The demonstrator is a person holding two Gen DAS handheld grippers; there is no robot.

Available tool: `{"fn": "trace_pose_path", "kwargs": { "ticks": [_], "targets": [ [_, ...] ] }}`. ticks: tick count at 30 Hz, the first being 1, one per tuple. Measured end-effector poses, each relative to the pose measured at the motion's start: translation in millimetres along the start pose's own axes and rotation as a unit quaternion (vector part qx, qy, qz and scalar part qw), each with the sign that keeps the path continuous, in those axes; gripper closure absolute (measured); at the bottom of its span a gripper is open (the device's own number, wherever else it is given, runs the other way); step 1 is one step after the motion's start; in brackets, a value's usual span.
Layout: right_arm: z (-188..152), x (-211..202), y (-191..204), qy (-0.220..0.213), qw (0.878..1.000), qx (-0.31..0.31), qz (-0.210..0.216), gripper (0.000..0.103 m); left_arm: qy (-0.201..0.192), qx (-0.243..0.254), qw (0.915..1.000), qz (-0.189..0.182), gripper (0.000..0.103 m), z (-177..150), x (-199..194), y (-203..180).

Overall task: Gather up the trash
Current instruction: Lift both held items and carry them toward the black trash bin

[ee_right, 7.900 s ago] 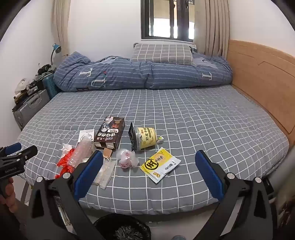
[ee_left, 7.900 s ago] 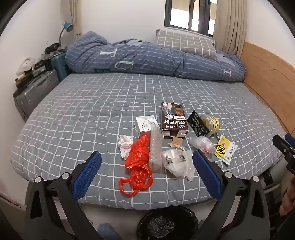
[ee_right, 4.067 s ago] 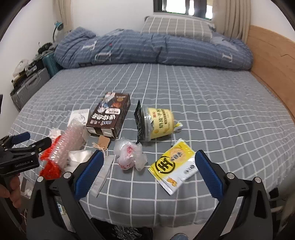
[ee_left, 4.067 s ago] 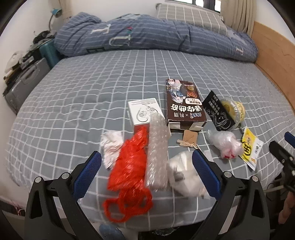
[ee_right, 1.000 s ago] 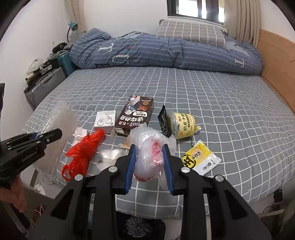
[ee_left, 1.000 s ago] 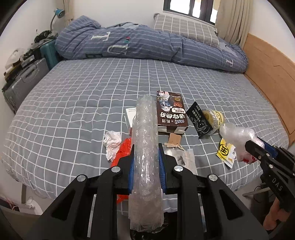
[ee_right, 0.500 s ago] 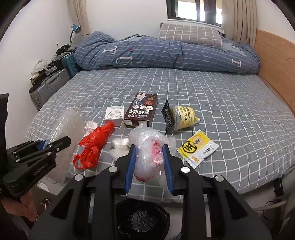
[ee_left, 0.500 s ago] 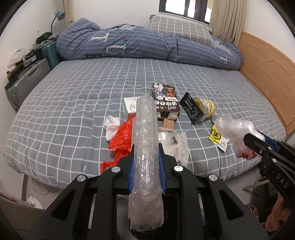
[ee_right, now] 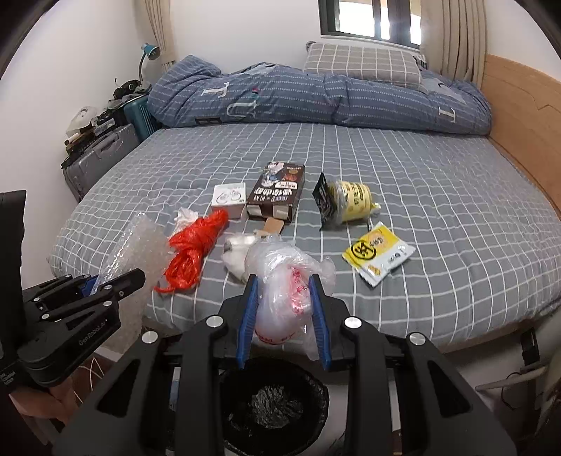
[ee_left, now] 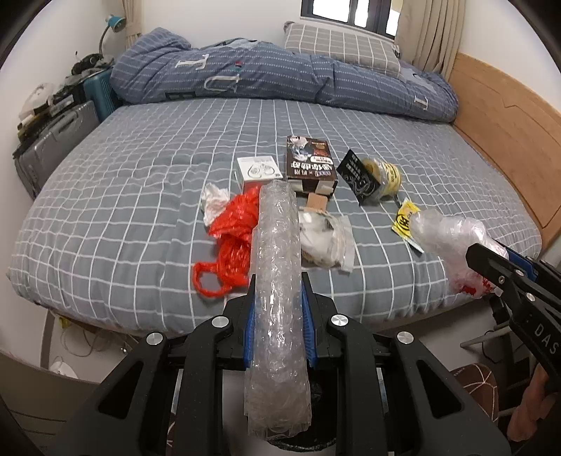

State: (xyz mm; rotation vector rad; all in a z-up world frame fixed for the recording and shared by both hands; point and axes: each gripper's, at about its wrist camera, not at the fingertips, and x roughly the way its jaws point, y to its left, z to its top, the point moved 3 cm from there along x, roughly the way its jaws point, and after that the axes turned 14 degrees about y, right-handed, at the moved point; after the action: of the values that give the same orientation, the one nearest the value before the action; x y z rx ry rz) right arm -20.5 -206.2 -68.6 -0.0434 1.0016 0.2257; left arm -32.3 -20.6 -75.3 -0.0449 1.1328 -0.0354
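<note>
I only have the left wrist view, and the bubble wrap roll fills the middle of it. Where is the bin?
Observer: The black bin stands on the floor by the bed, directly below the right hand-held gripper.
Operator: Is the bag in that gripper gripped on both sides?
Observer: Yes, both blue pads press the clear plastic bag between them.
Operator: Anything in the bin yet?
Observer: I see only a crumpled black liner and can make out no trash.

A grey checked bed (ee_right: 420, 196) is filling the room; behind it daylight is coming through a dark-framed window (ee_right: 368, 19), with a wooden headboard (ee_right: 519, 101) at its right.
</note>
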Motion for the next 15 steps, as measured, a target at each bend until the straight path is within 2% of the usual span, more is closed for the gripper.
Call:
{"fn": "trace_pose_path", "kwargs": {
  "ticks": [15],
  "targets": [
    [-64,12,6,0.027,1.0,0.01,0.009,0.075,0.032,-0.009,0.9994,-0.01,0.083,-65,20,8]
  ]
}}
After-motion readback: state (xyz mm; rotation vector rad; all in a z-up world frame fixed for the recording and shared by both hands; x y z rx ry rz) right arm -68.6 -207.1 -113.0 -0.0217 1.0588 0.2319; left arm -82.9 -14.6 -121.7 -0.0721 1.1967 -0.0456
